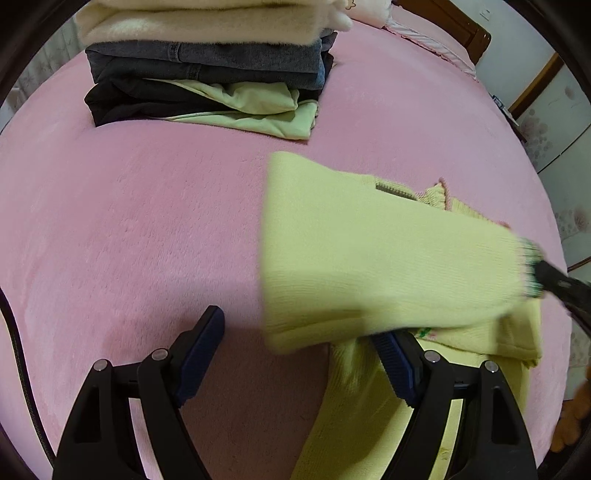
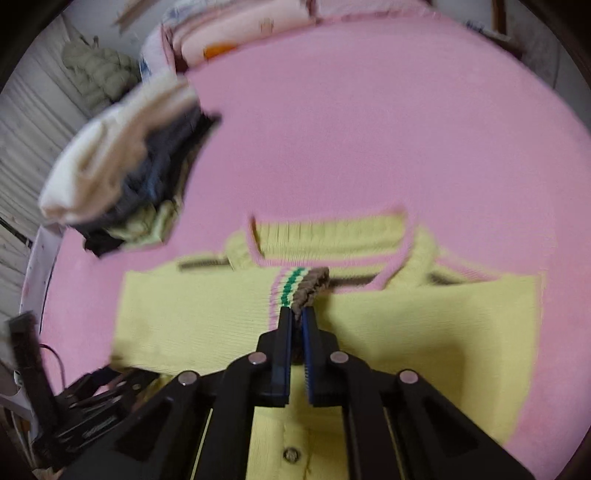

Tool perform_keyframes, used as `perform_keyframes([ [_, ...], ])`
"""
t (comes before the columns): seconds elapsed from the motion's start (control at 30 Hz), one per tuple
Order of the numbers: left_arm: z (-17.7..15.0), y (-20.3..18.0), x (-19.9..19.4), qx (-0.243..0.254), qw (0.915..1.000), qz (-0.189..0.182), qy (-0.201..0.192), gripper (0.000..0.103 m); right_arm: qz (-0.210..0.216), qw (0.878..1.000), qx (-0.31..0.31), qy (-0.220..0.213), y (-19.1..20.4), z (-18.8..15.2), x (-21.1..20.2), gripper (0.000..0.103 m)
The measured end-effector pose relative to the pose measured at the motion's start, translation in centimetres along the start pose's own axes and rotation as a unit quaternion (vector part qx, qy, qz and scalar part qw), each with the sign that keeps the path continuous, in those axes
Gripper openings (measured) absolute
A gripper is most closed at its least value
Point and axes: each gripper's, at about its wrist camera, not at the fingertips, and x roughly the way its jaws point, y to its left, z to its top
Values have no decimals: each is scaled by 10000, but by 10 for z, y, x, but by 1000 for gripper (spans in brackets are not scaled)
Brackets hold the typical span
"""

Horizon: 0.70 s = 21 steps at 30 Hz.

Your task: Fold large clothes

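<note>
A pale yellow knit sweater (image 2: 369,332) with a pink-trimmed collar lies on the pink bed. My right gripper (image 2: 297,314) is shut on the sleeve's striped cuff (image 2: 299,288), holding the sleeve across the sweater's body. In the left wrist view the sleeve (image 1: 388,258) stretches over the sweater, and my right gripper (image 1: 543,273) grips its far end. My left gripper (image 1: 299,325) is open and empty, low over the bed at the sweater's left edge; its right finger (image 1: 395,362) is partly under the sleeve.
A stack of folded clothes (image 1: 207,66) (cream, denim, black, light green) sits at the far side of the pink bedspread (image 1: 129,221); it also shows in the right wrist view (image 2: 122,177). Pillows (image 2: 240,33) and a wooden headboard (image 1: 461,26) lie beyond.
</note>
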Motion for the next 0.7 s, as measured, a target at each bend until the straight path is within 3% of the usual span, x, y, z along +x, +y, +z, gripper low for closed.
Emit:
perform_keyframes([
  [0.1,3,-2,-2,61,10000,-59,23,79,-481,9979,7,-440,-16,-7,-40,5],
  [0.2,4,-10,3,176,9998,-4,32,79,-910,9954,92,-296,-39,-23,-41,5],
  [0.37,3,-11,2,244,9996,126,29,79,-986,9936,417,365,-66,-51,-2,7],
  [0.7,4,-11,-9,795,9957,448,134,79,-1054,9931,491,115,-70,-55,-7,6],
])
